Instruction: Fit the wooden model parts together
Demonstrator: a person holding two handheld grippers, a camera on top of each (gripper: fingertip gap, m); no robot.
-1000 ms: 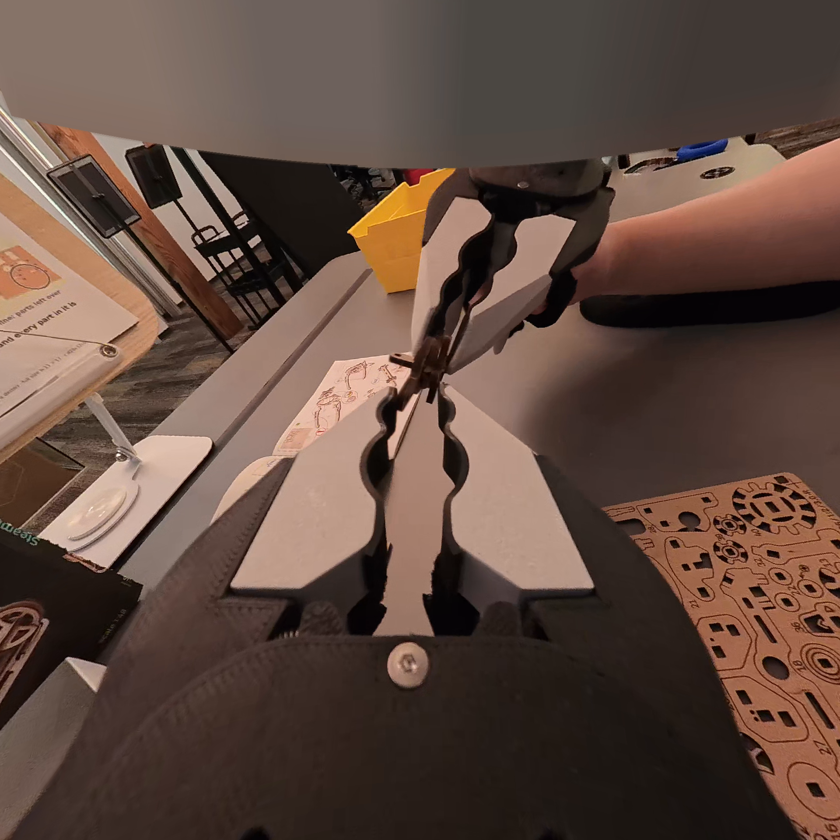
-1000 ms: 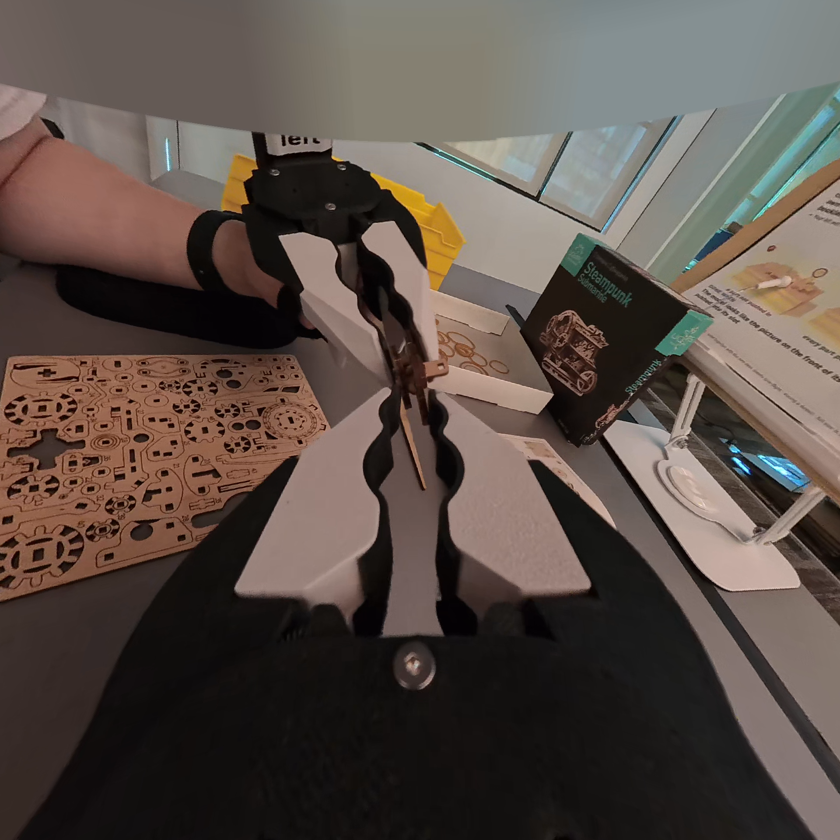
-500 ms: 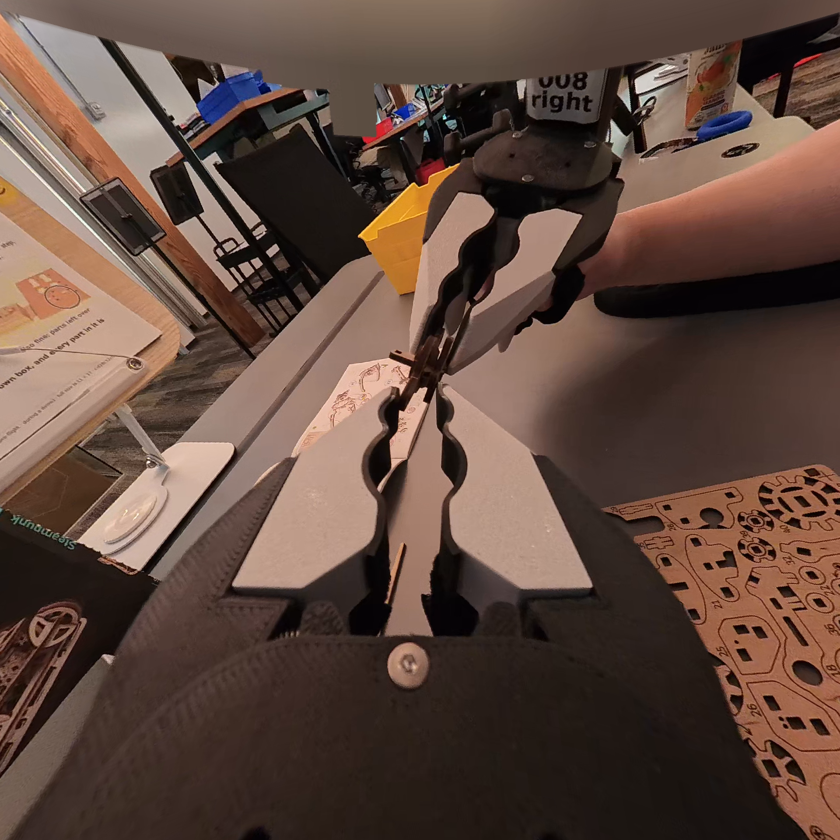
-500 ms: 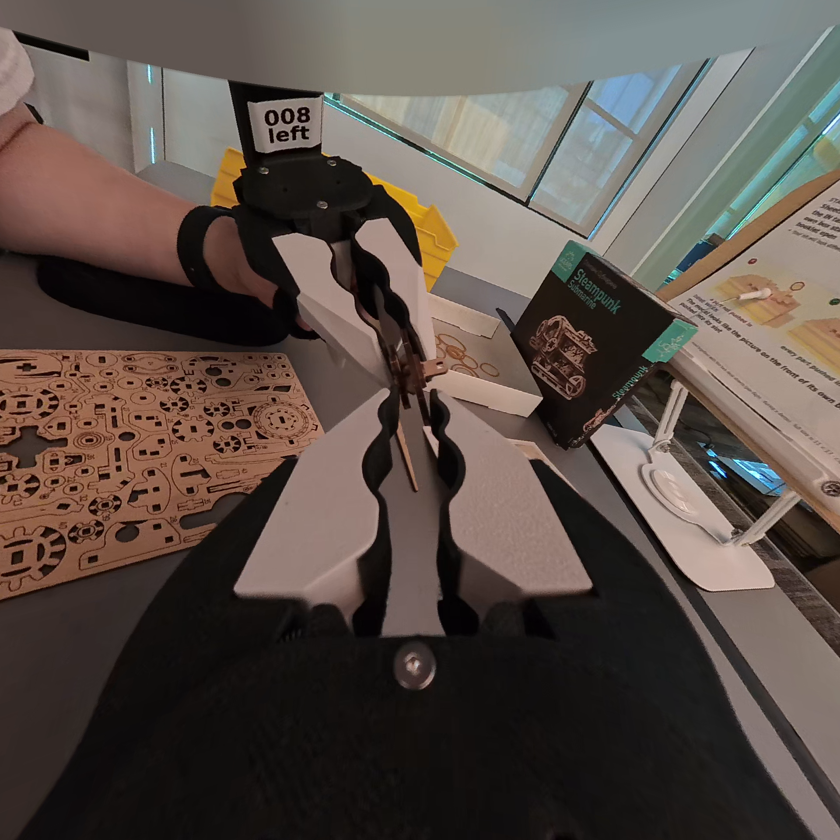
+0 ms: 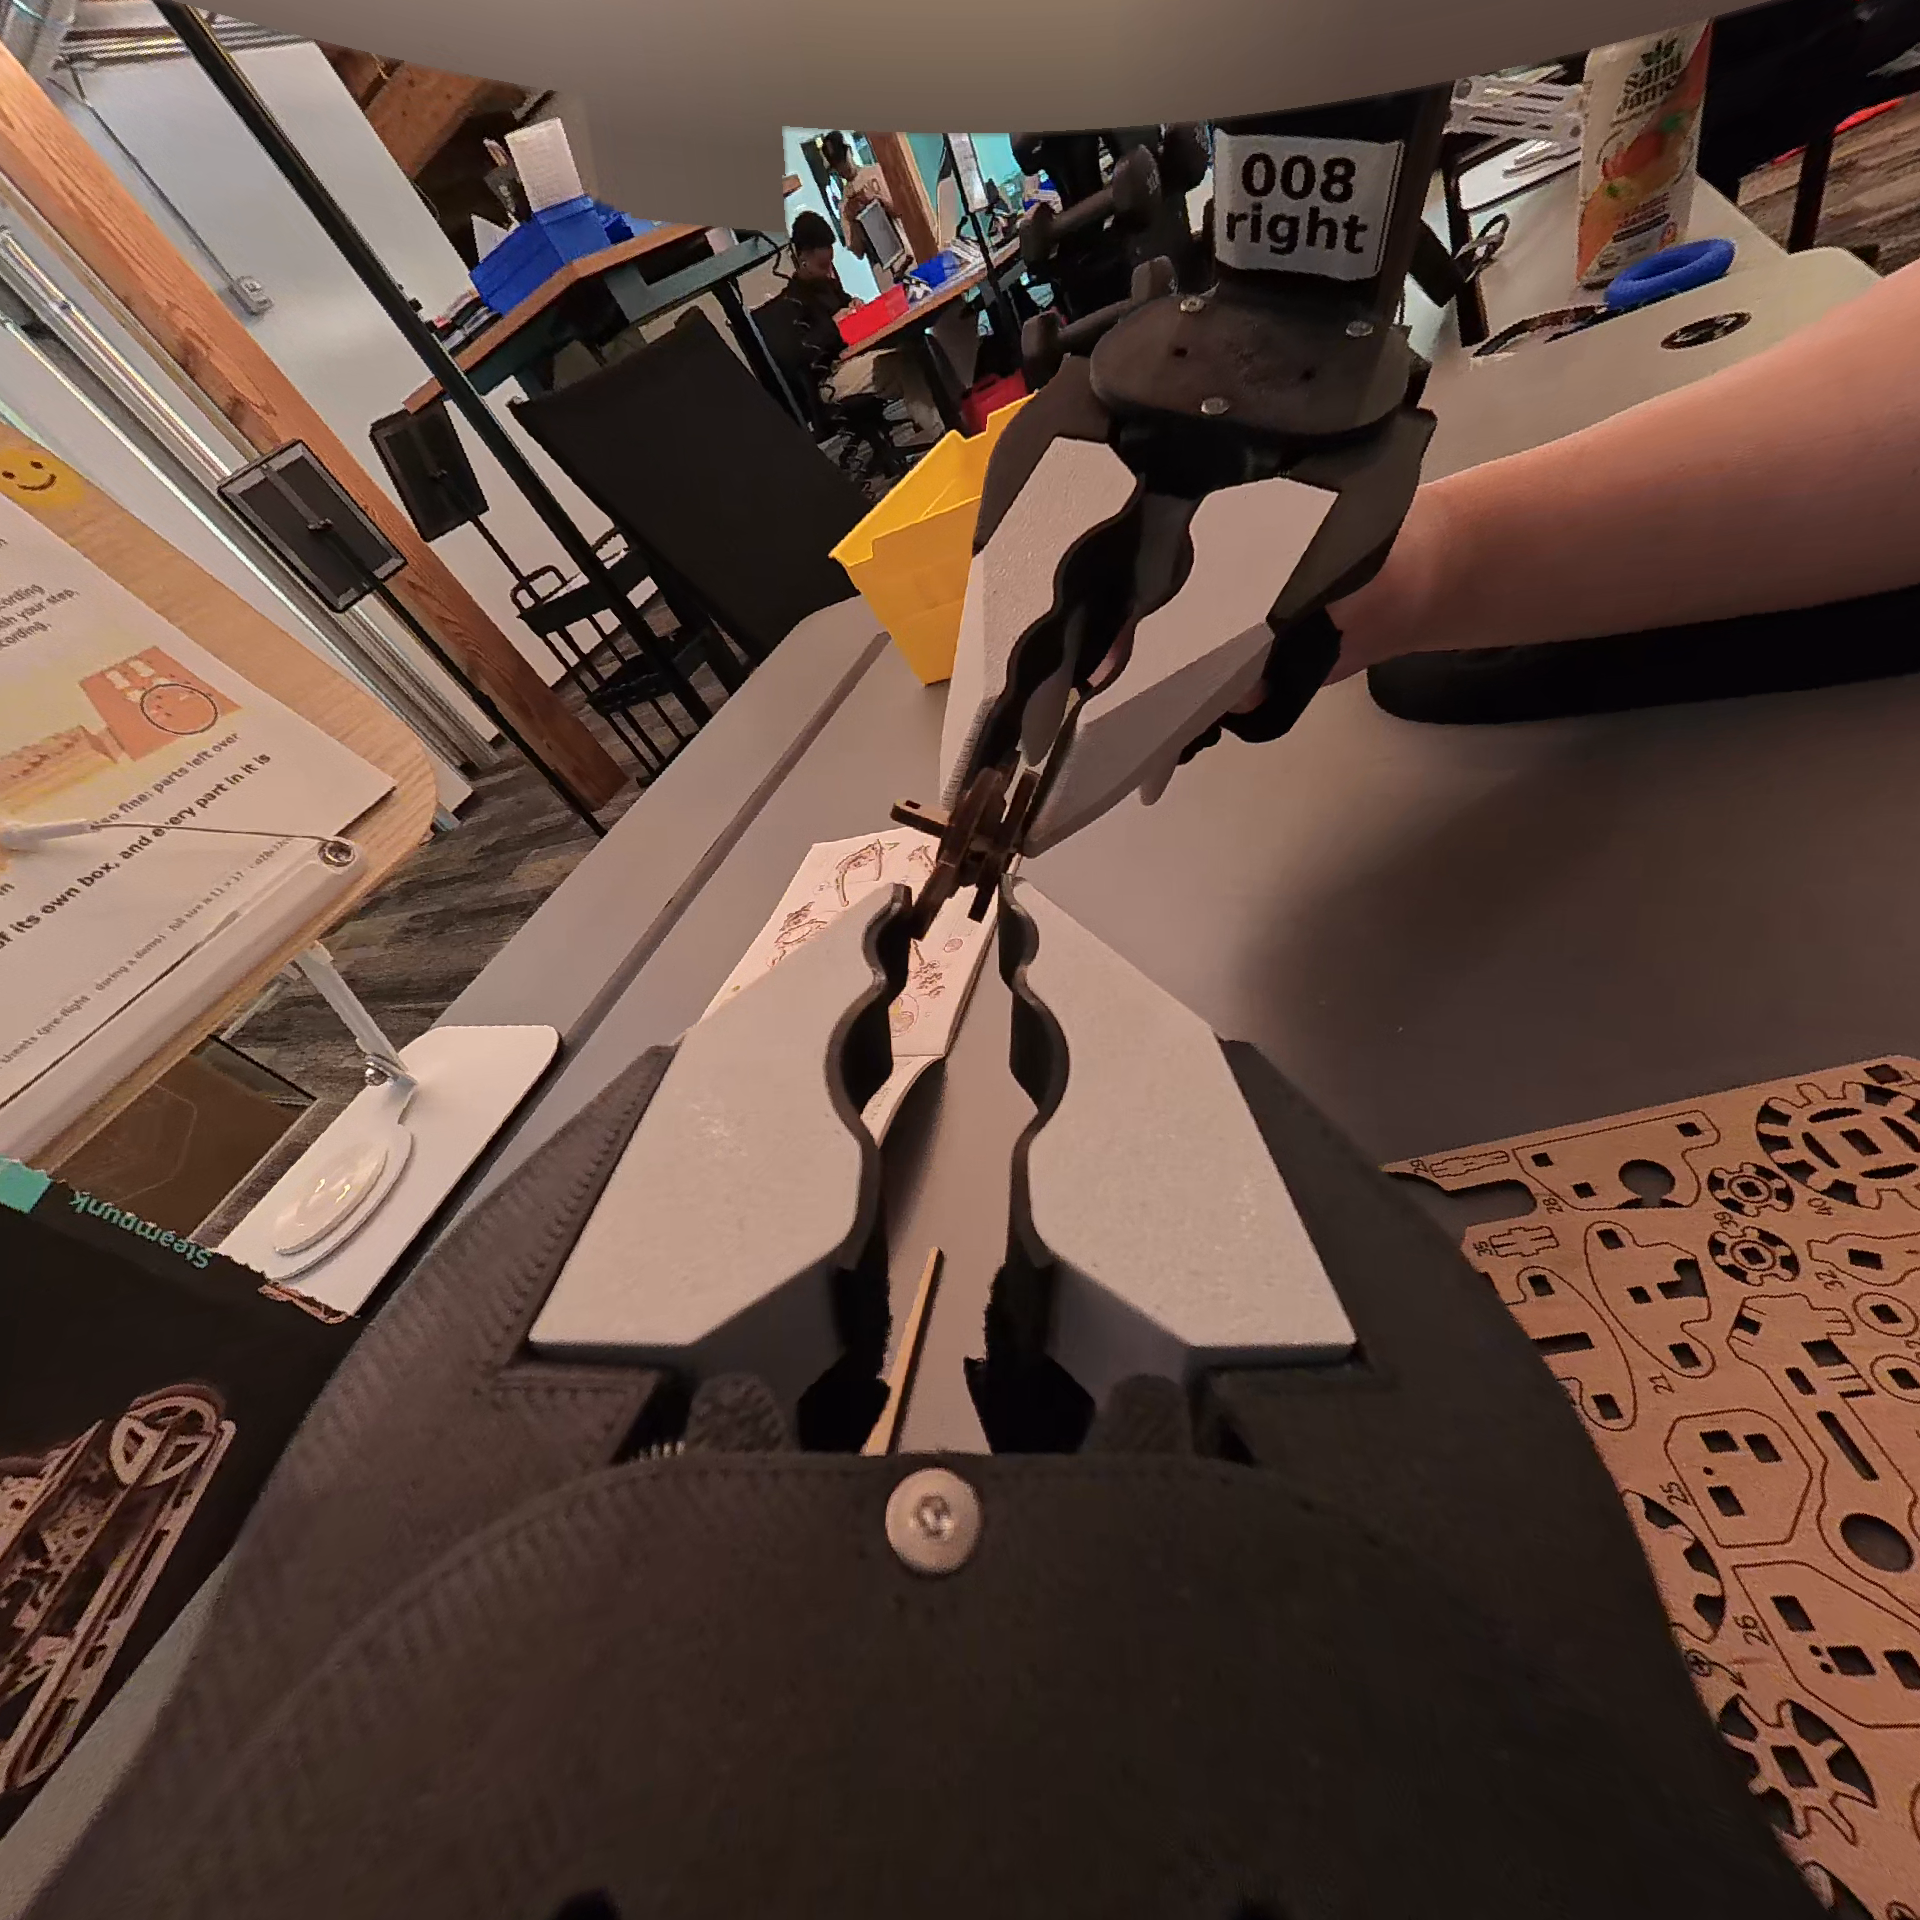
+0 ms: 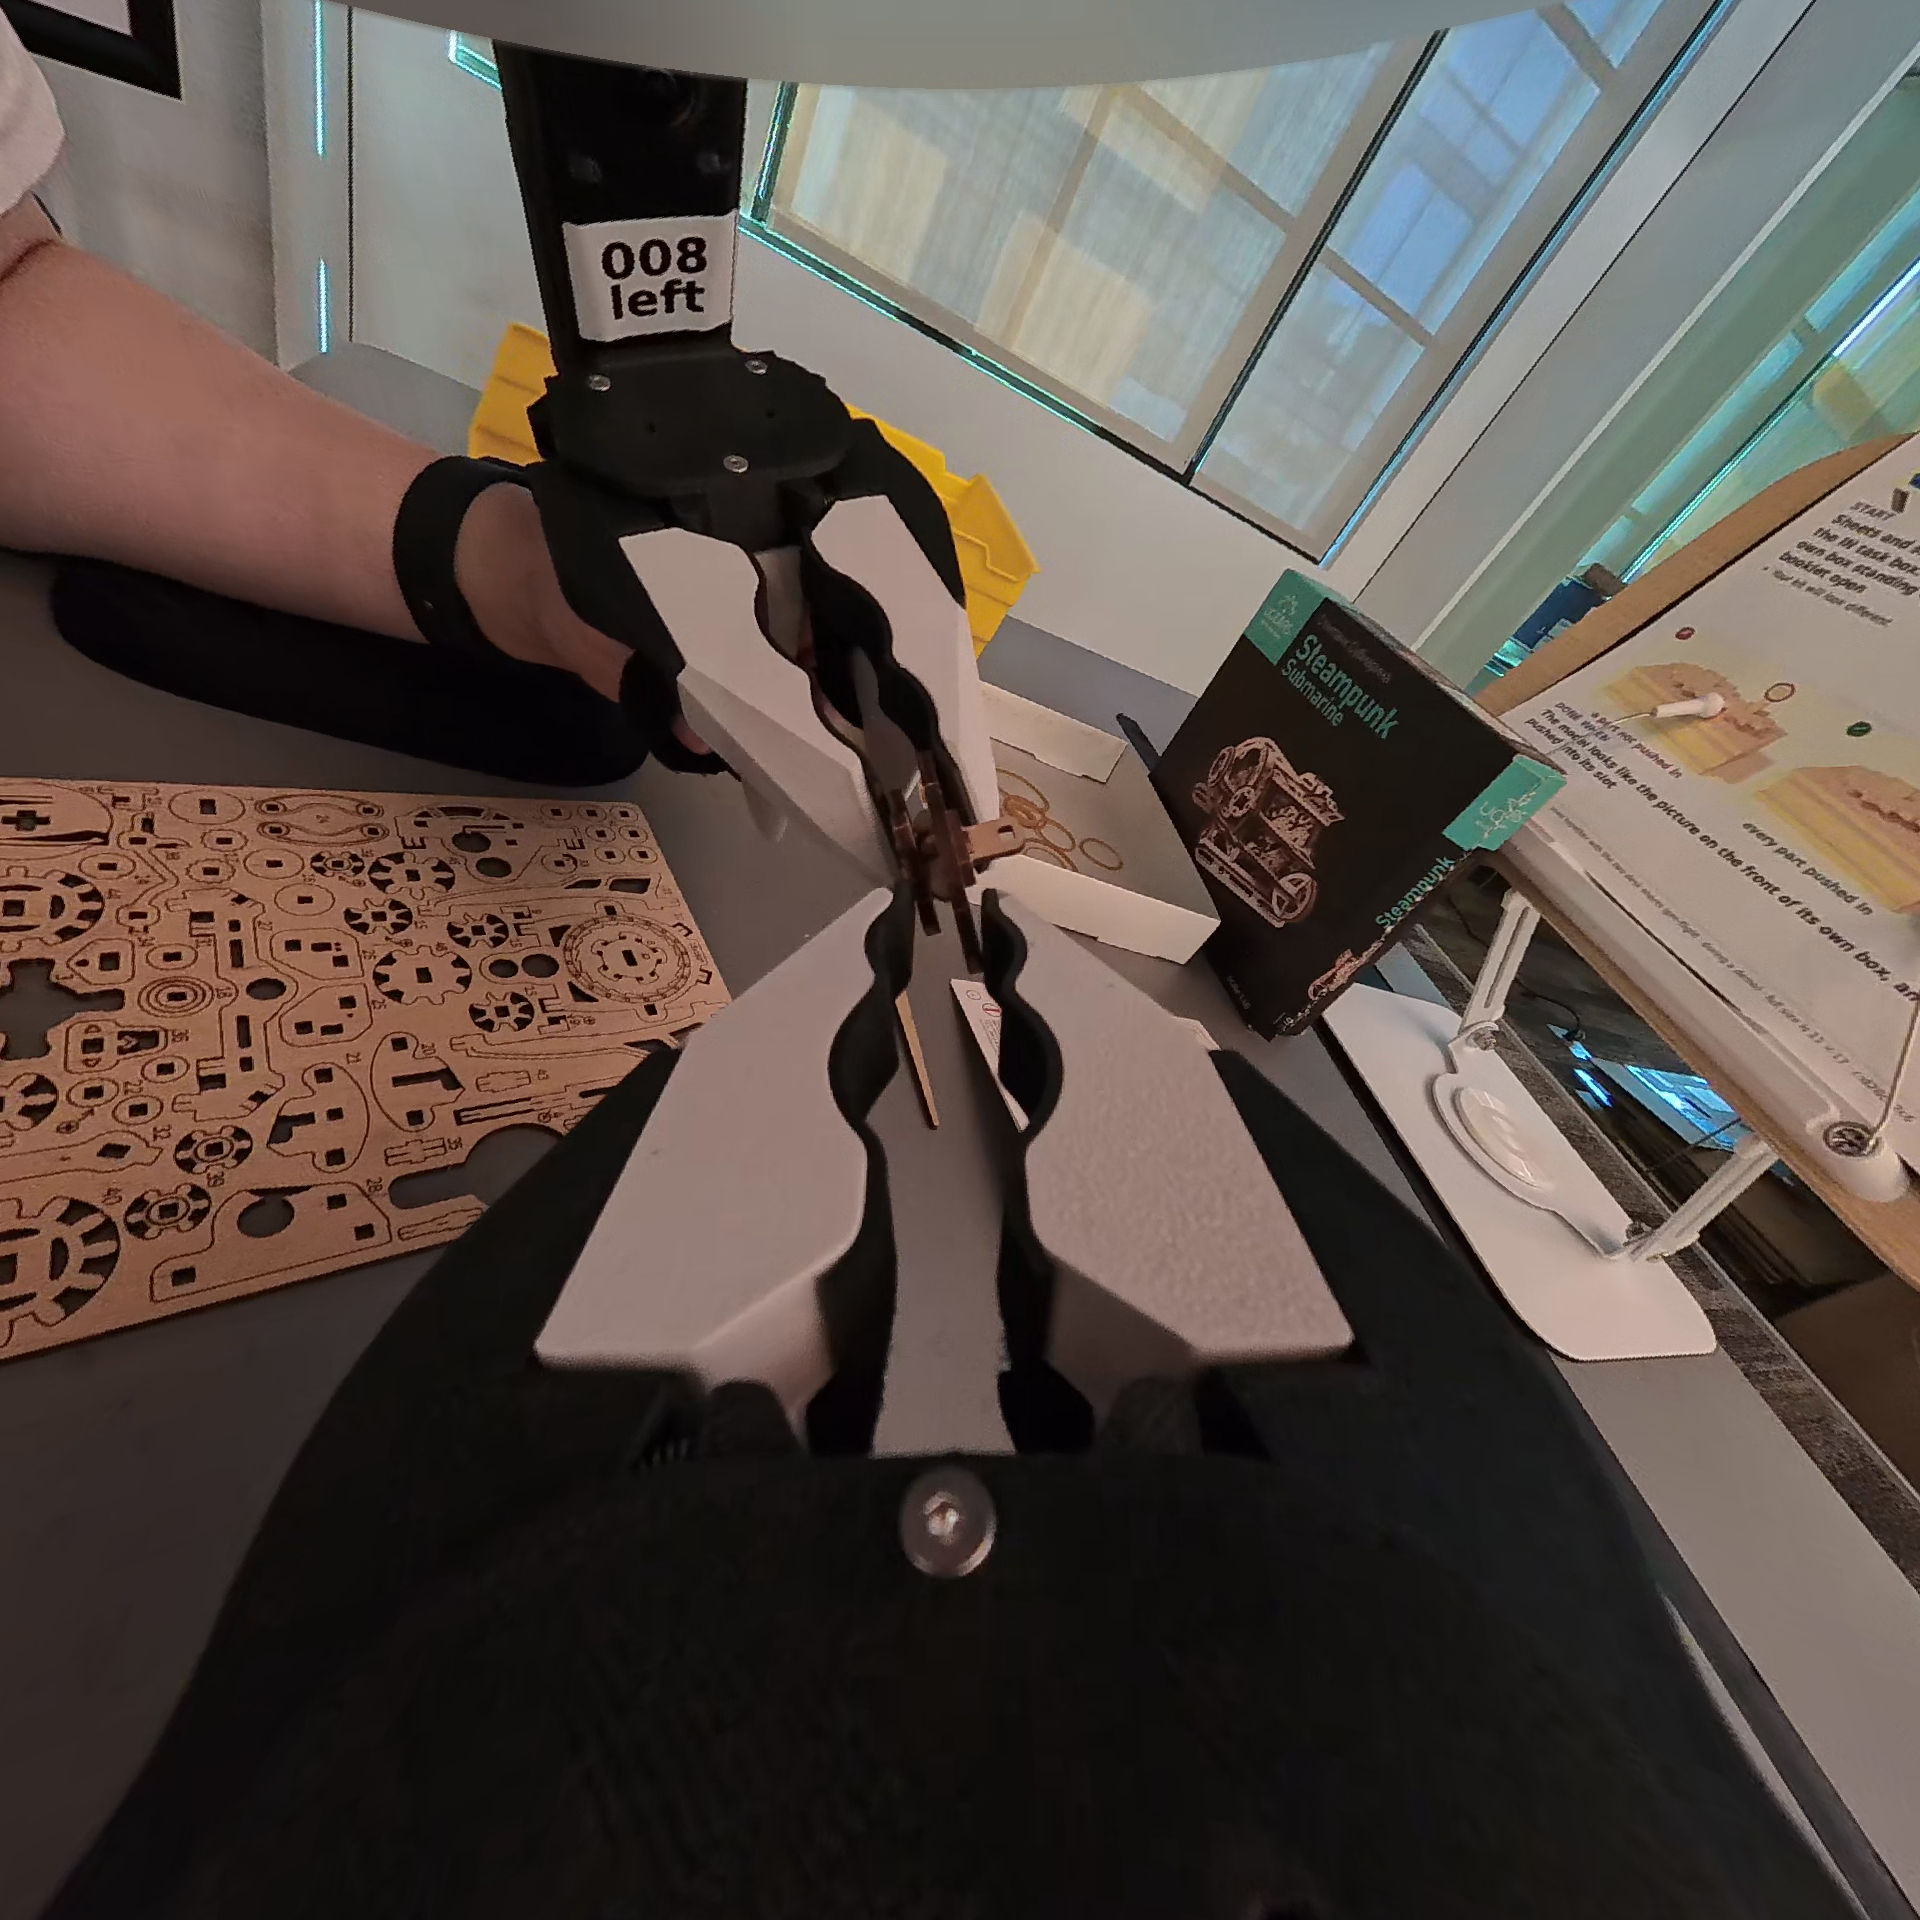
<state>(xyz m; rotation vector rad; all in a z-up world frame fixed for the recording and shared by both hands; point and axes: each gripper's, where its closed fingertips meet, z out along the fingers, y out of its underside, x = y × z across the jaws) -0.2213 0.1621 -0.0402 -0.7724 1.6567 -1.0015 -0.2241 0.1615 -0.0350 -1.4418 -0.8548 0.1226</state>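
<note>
My two grippers meet tip to tip above the grey table (image 5: 1455, 935). A small dark wooden assembly (image 5: 966, 831) sits between them, with a short peg sticking out sideways; it also shows in the right wrist view (image 6: 935, 842). My left gripper (image 5: 951, 909) is shut on its near end. My right gripper (image 6: 940, 920) is shut on the other end. A thin pale wooden strip (image 5: 909, 1340) shows edge-on deep between the left fingers. Another strip (image 6: 920, 1060) shows between the right fingers.
A laser-cut wooden parts sheet (image 6: 312, 987) lies flat on the table. A dark model box (image 6: 1340, 810), a white tray with rings (image 6: 1081, 873), a yellow bin (image 5: 914, 561), an instruction sheet (image 5: 831, 914) and a tilted board on a white stand (image 6: 1714, 831) stand around. Both grippers' tips are close together, under 4 cm apart.
Both grippers stay tip to tip on the assembly, and both views have tilted up. In the left wrist view the thin strip has slid from the fingertips back toward the camera.
</note>
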